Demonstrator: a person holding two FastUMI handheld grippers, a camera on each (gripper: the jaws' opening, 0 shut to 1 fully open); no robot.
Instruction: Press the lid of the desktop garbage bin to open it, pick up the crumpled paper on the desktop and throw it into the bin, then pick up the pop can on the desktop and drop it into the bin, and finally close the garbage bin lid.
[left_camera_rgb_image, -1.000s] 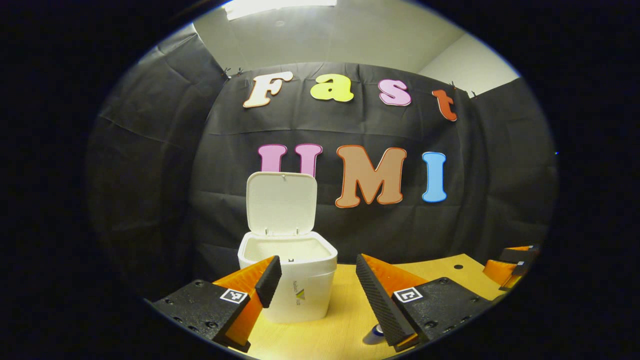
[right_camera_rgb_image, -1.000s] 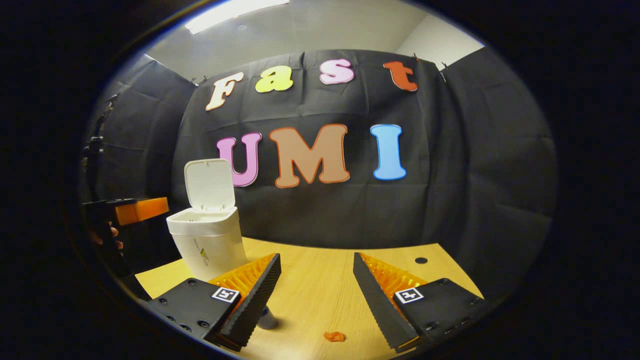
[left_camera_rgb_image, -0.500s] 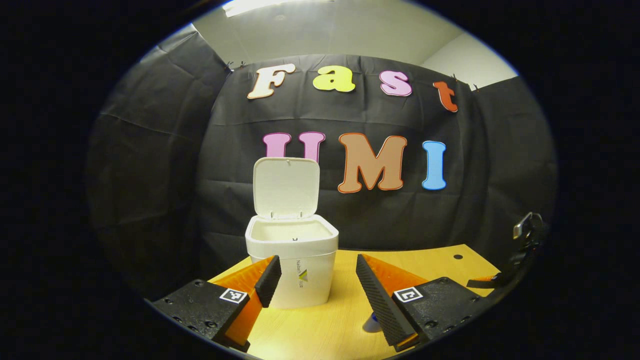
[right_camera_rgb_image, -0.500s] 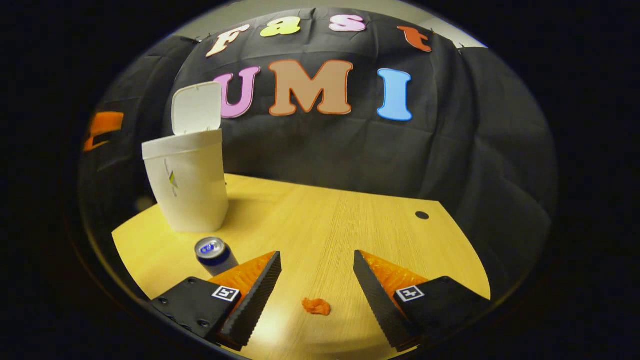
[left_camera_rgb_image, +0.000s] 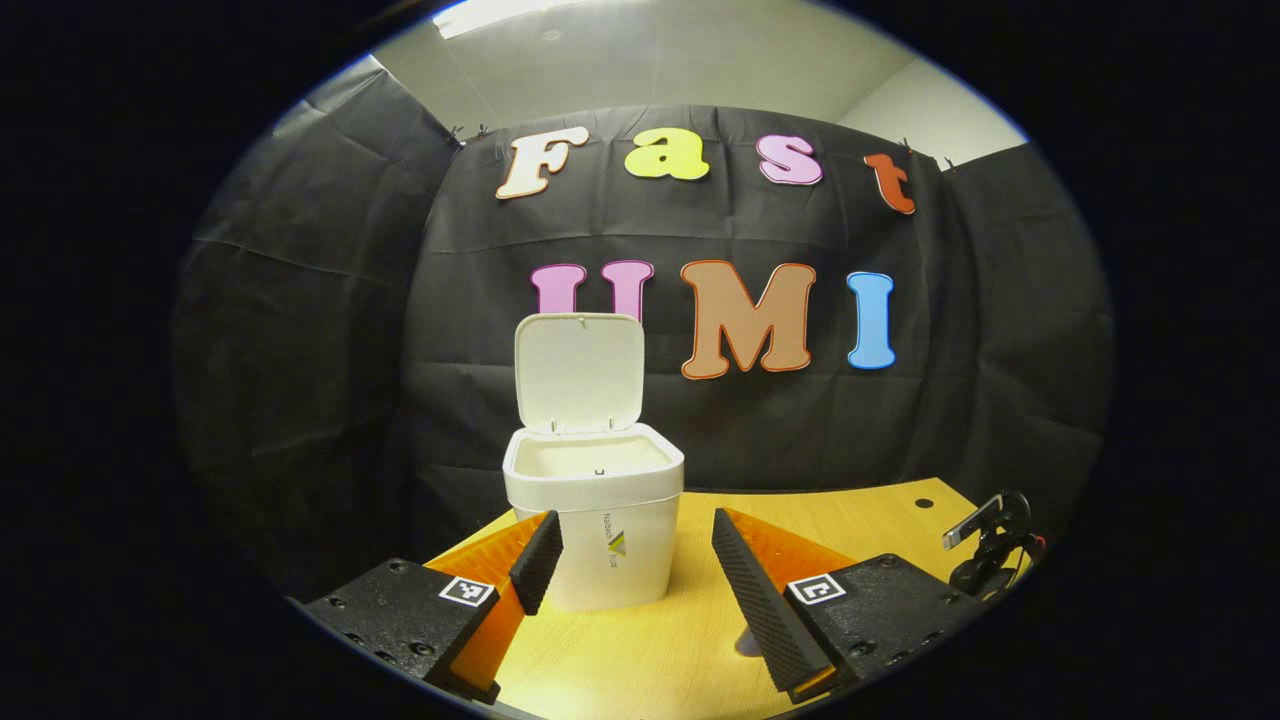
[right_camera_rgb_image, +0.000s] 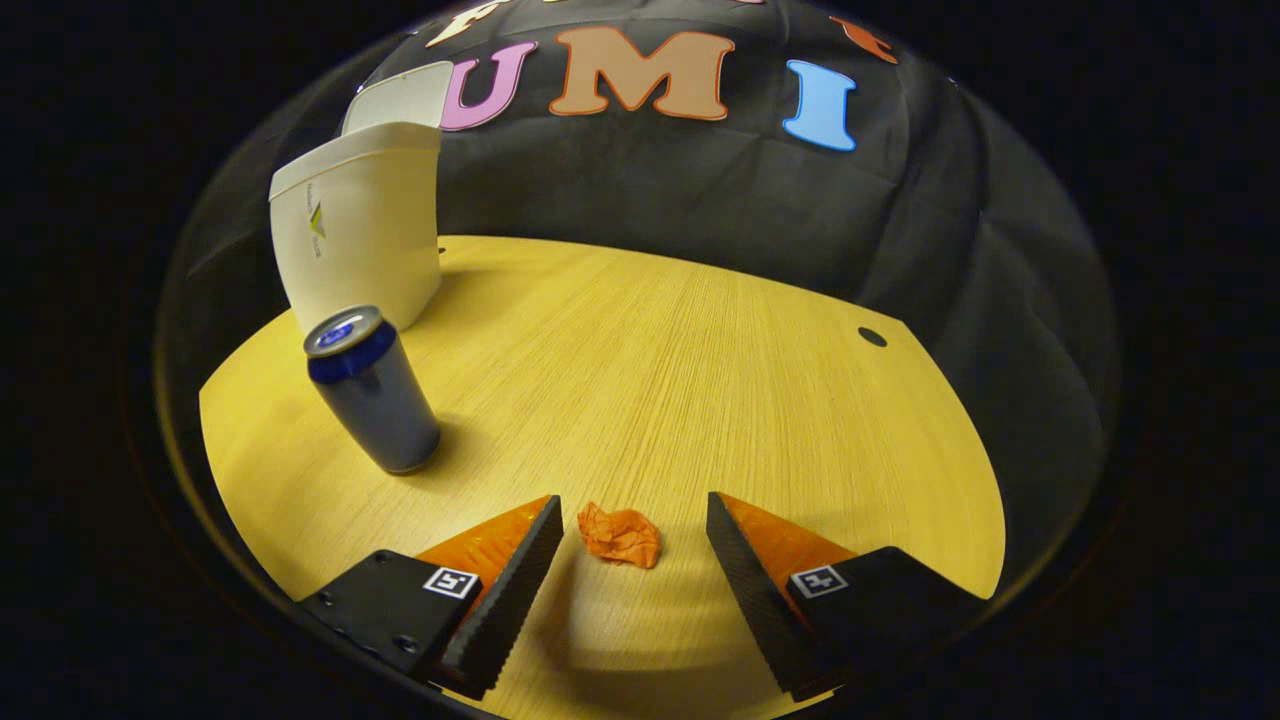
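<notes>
Crumpled paper (right_camera_rgb_image: 620, 535) lies between the spread fingers of our right gripper (right_camera_rgb_image: 634, 560); our left gripper (left_camera_rgb_image: 636, 575), also spread, faces the open bin (left_camera_rgb_image: 595, 520).

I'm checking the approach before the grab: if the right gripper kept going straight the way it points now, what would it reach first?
Most likely the crumpled paper, lying on the table between the open right gripper's fingers. The can stands off to the side.
</notes>
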